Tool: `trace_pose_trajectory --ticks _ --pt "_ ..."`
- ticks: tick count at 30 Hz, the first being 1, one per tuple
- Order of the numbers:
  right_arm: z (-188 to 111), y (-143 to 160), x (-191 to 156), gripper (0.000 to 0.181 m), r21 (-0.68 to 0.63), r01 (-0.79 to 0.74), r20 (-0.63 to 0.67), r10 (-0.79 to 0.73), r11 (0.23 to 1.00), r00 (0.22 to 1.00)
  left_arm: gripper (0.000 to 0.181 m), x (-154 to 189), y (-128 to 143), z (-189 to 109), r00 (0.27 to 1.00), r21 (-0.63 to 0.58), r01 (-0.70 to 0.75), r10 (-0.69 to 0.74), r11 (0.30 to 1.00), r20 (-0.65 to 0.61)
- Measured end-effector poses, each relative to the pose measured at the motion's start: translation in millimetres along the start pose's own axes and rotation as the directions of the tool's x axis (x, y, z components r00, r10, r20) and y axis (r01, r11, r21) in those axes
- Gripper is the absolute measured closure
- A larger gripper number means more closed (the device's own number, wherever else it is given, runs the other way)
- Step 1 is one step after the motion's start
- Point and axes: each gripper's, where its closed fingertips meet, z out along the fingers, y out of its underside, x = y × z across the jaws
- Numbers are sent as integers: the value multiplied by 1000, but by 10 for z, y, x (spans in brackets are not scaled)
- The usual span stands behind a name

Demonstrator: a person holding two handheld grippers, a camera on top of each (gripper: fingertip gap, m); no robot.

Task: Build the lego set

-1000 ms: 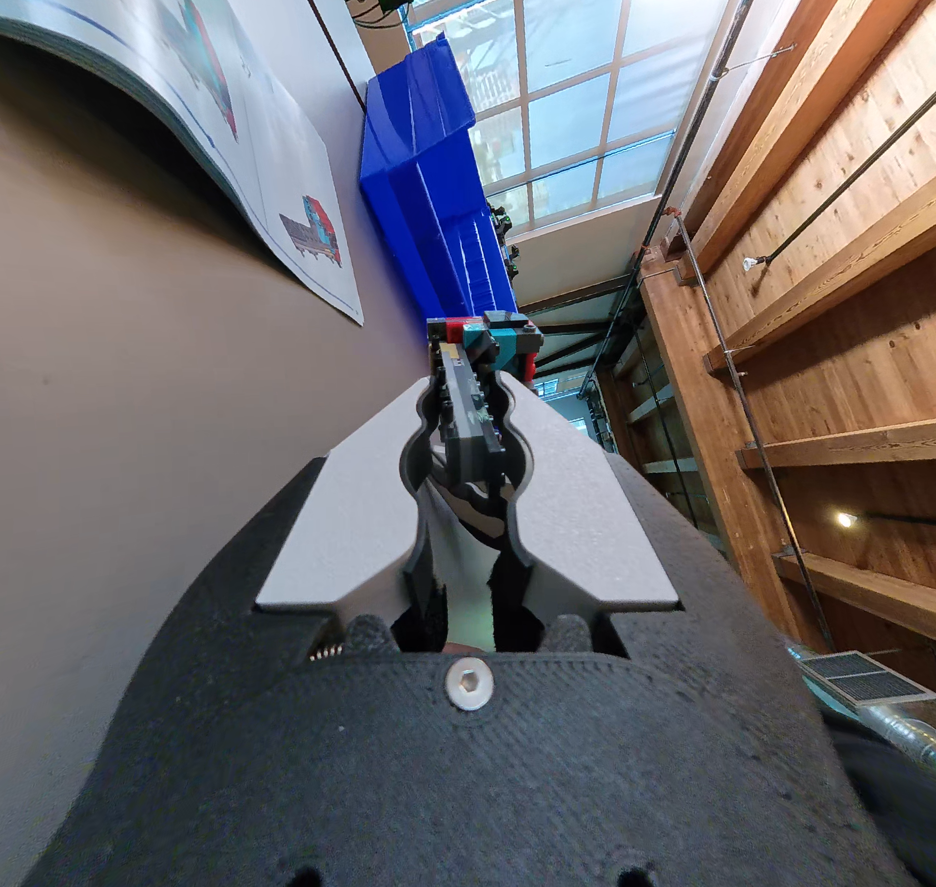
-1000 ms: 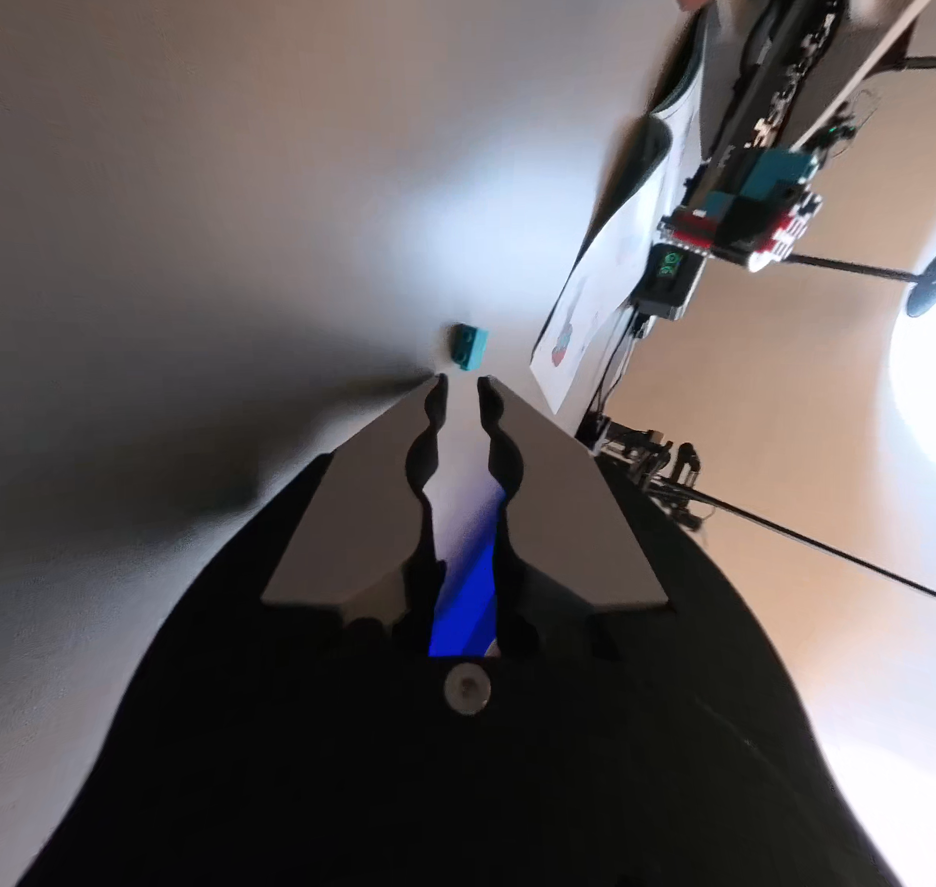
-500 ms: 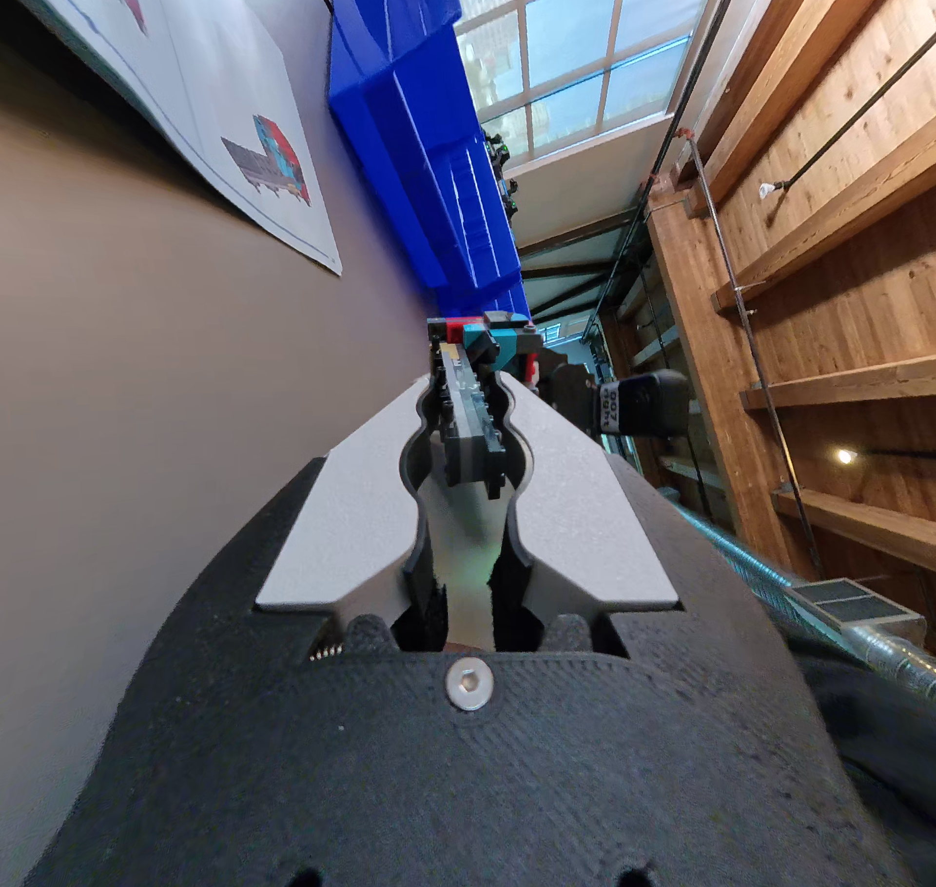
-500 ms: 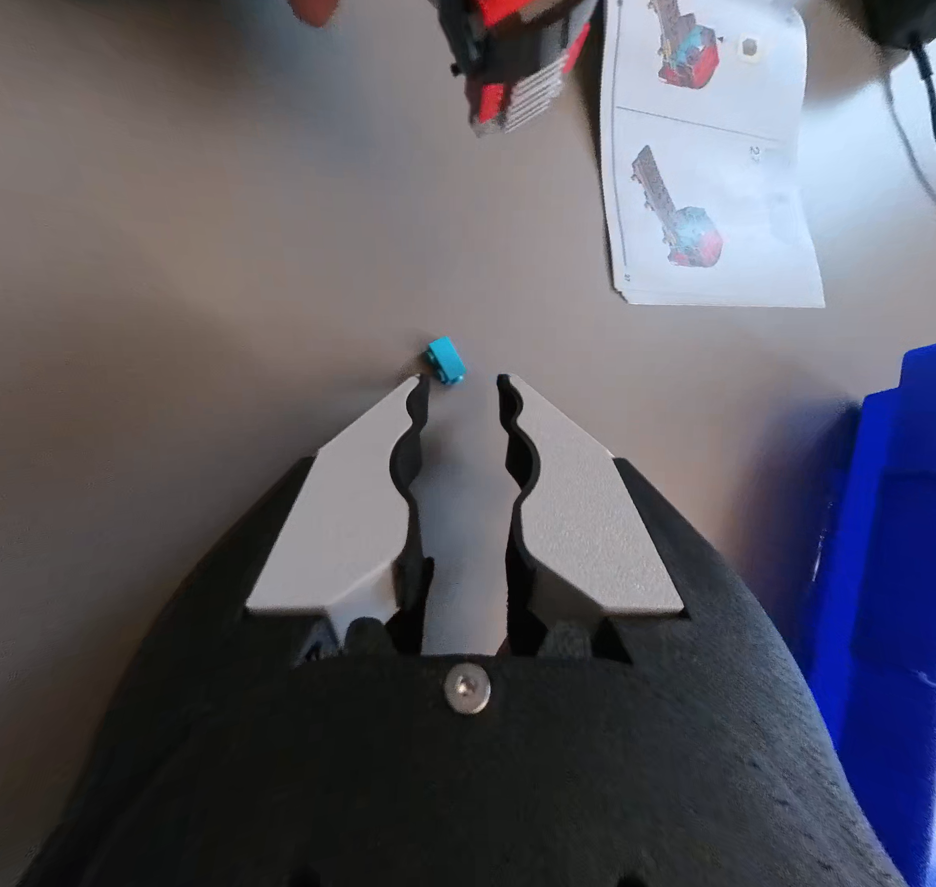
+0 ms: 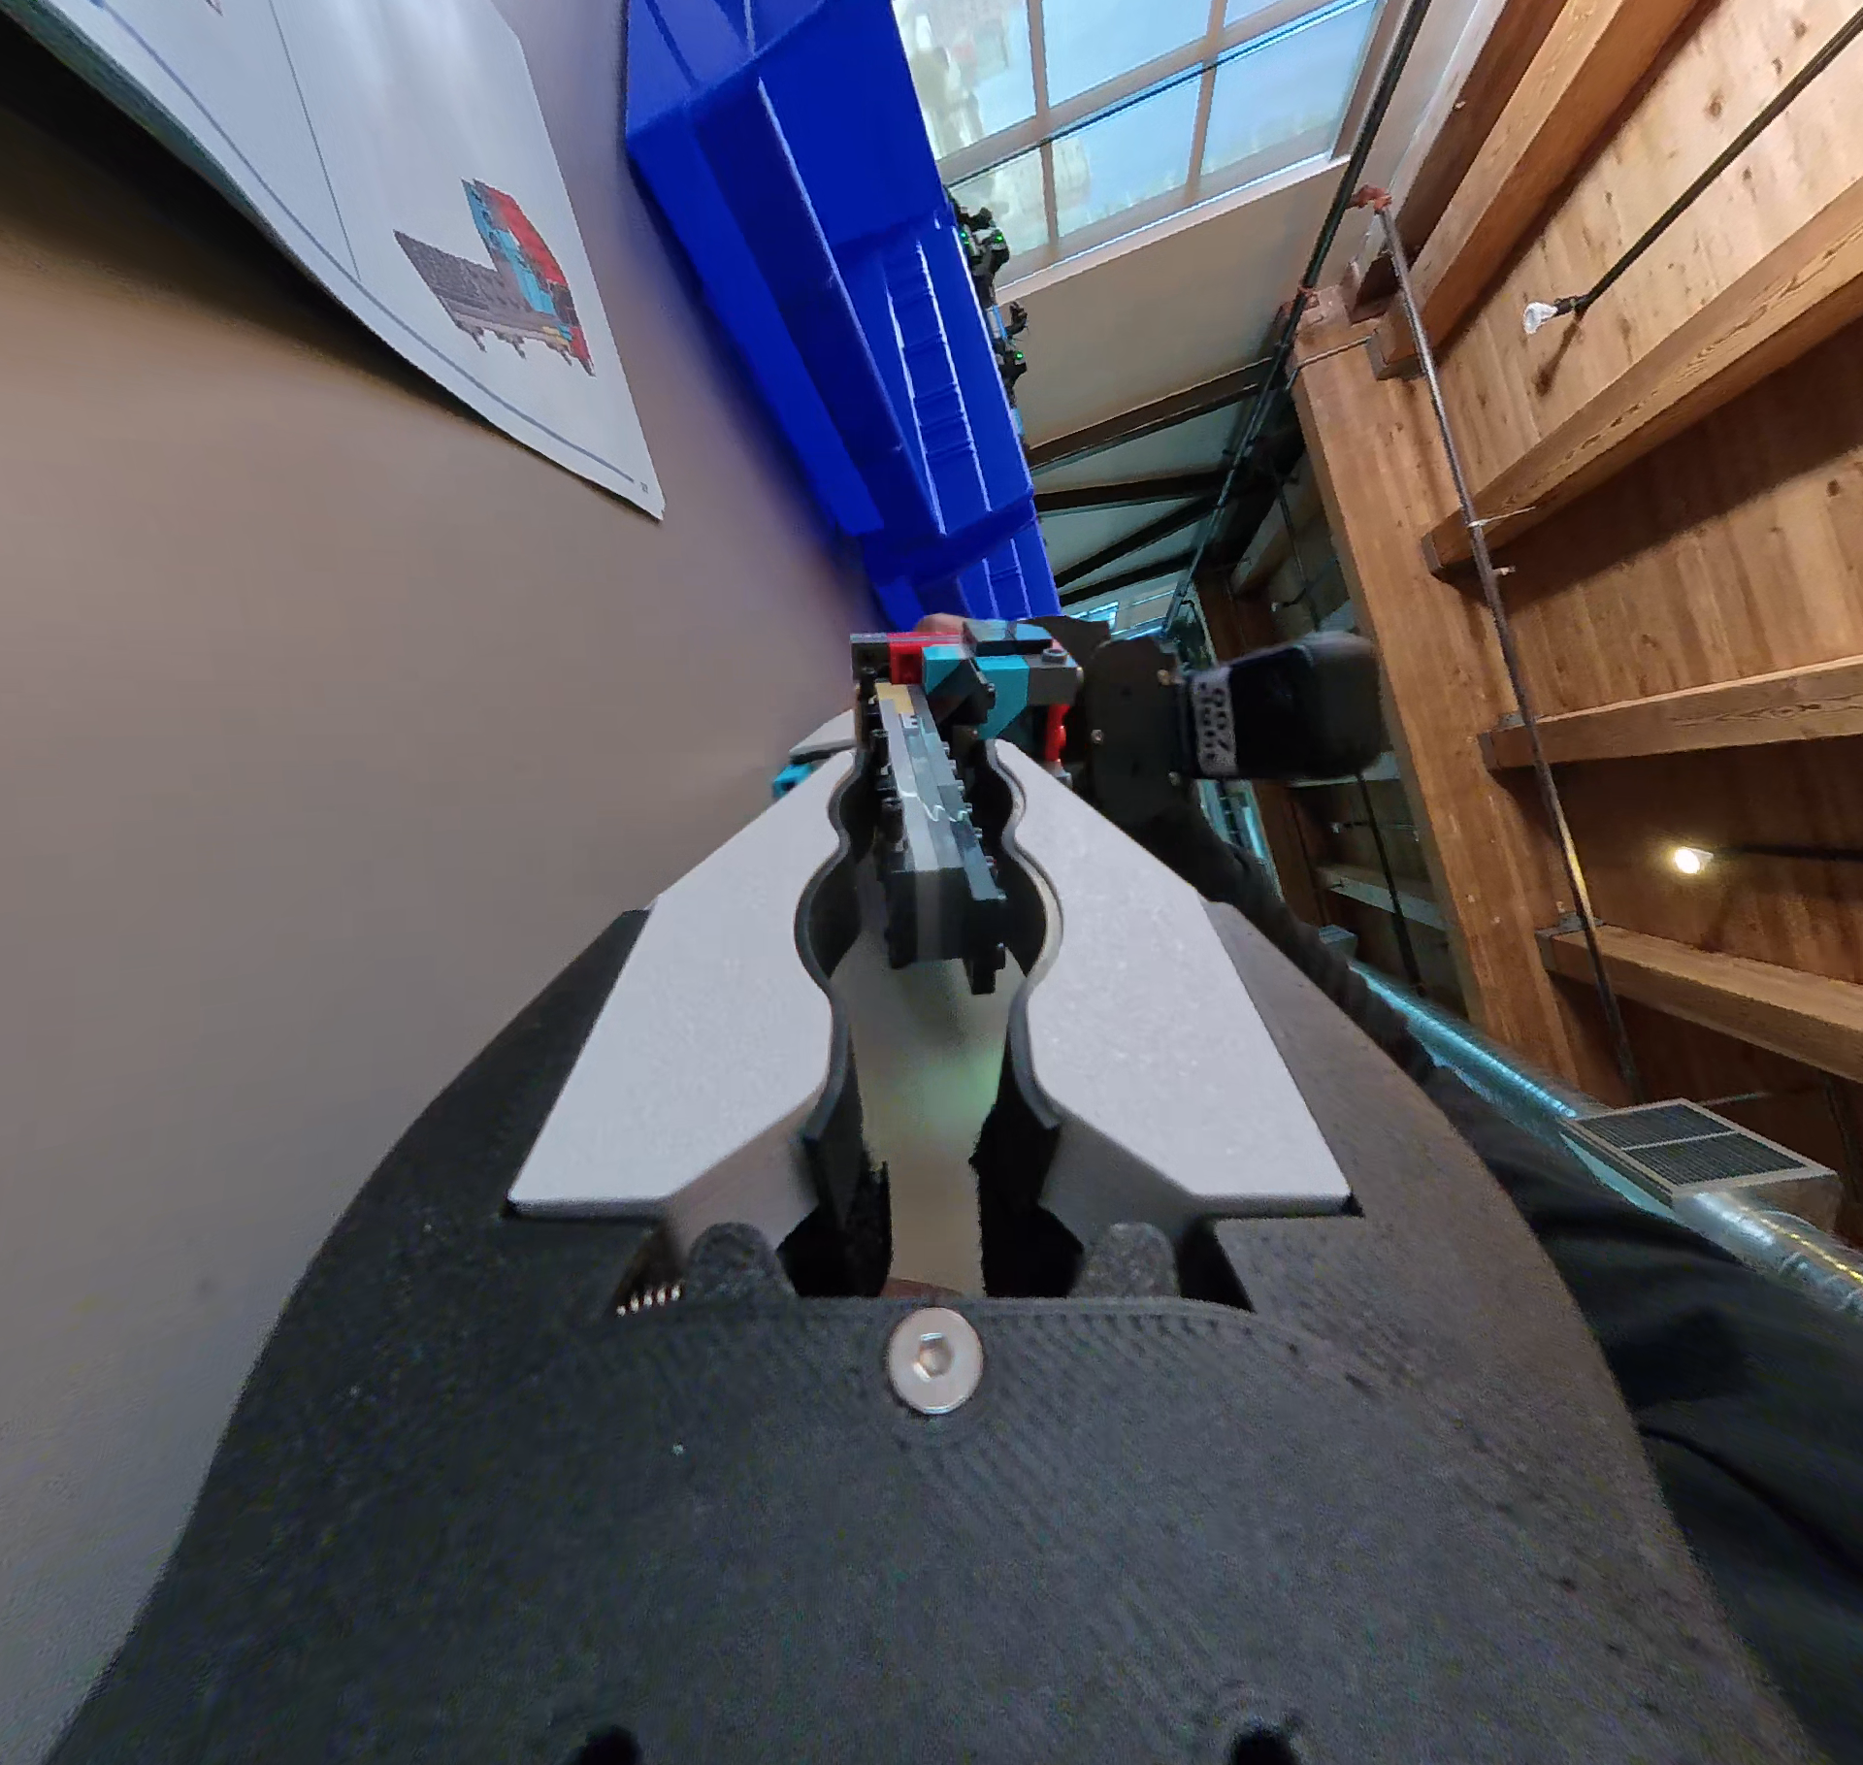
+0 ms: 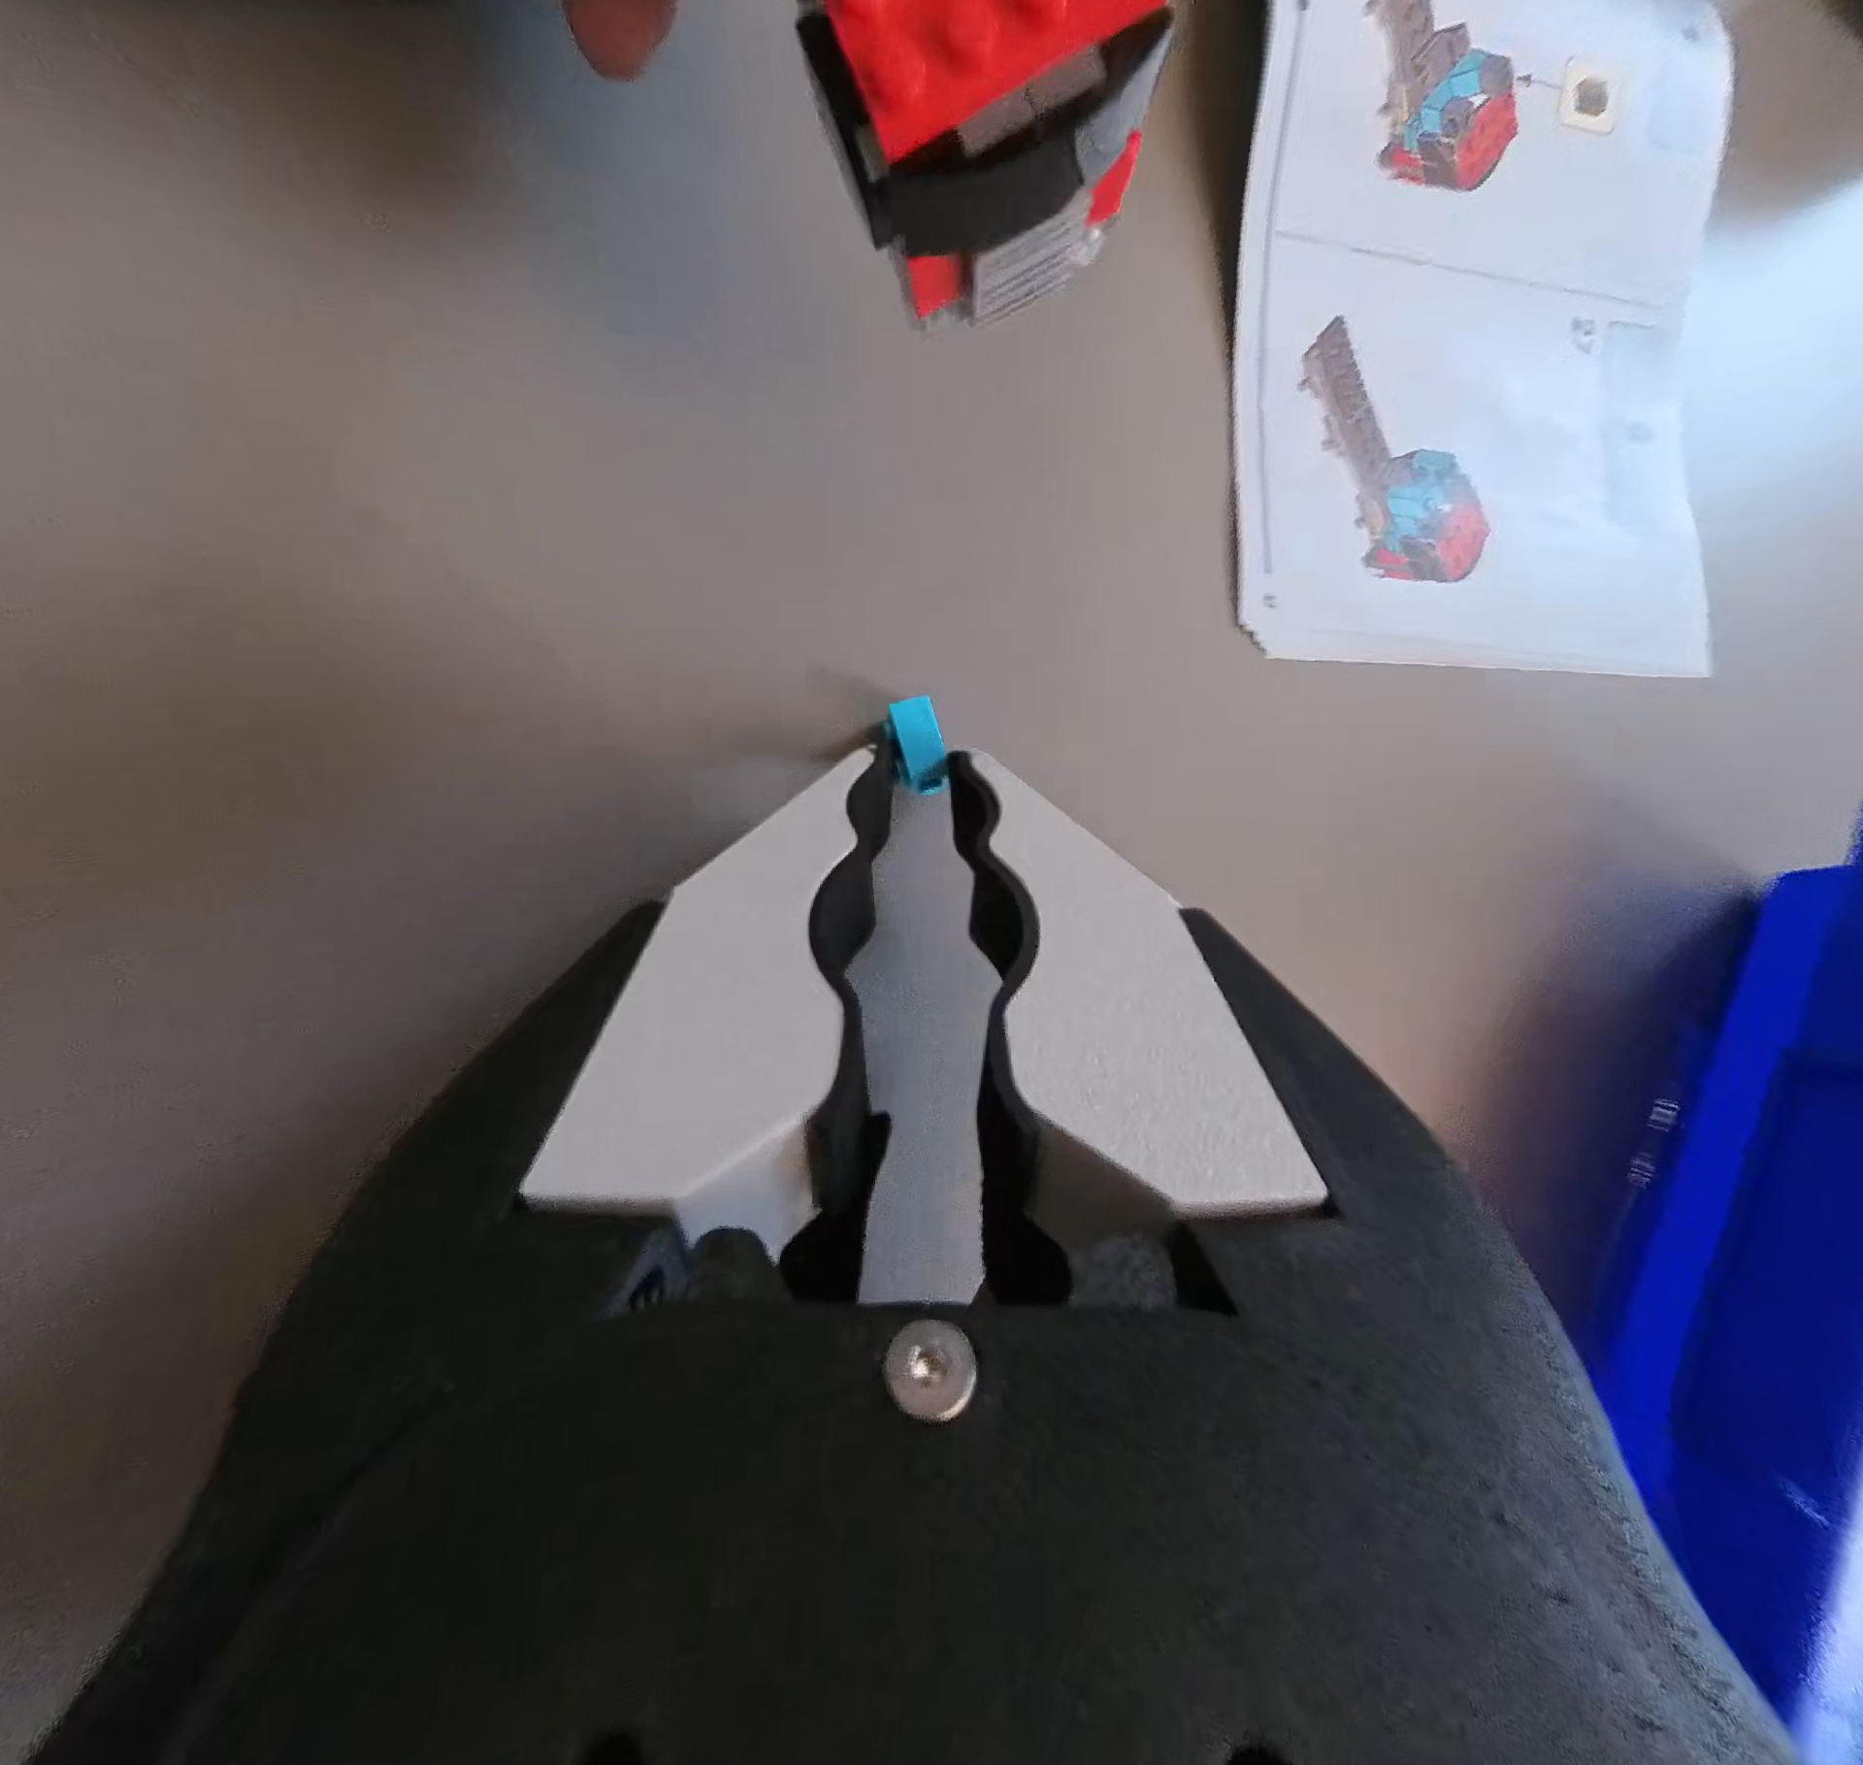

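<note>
My left gripper [image 5: 927, 759] is shut on the lego model [image 5: 938, 850], a long dark grey chassis with a teal and red cab at its far end, held above the table. In the right wrist view the model [image 6: 988, 53] hangs at the top, red roof facing the camera. A small teal brick [image 6: 915, 744] lies on the grey table [image 6: 403, 507] between the tips of my right gripper [image 6: 917, 759], whose fingers have closed onto it. In the left wrist view the right gripper [image 5: 1129, 719] shows just beyond the model, with the teal brick [image 5: 791, 774] at the table.
An open instruction booklet [image 6: 1462, 305] lies at the far right of the table and also shows in the left wrist view [image 5: 353, 204]. A blue bin [image 6: 1754, 1213] stands at the right edge, seen too in the left wrist view [image 5: 806, 255]. A person's fingertip [image 6: 615, 33] is beside the model. There is about 11 cm between the tips of the two grippers.
My right gripper has swung down over the table, moved up to the teal brick and narrowed its fingers onto it. My left gripper keeps hold of the model and has shifted slightly.
</note>
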Motion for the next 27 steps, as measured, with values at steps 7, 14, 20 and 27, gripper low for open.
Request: trace_pose_trajectory --ticks 7,14,20,27 --pt "-333 -588 191 169 -24 143 -303 -144 989 942 162 -95 -47 -39 981 3 -133 132 991 141" --pt "-325 -999 119 170 -147 234 -380 -274 961 884 161 -185 -3 -21 921 -52 -266 269 963 282" --pt "-135 -972 59 170 -287 276 -340 -367 917 866 161 -204 26 -27 860 -100 -350 362 931 360" --pt "-8 -936 54 170 -411 268 -349 -422 872 837 161 -249 30 -51 809 -140 -395 416 908 415"
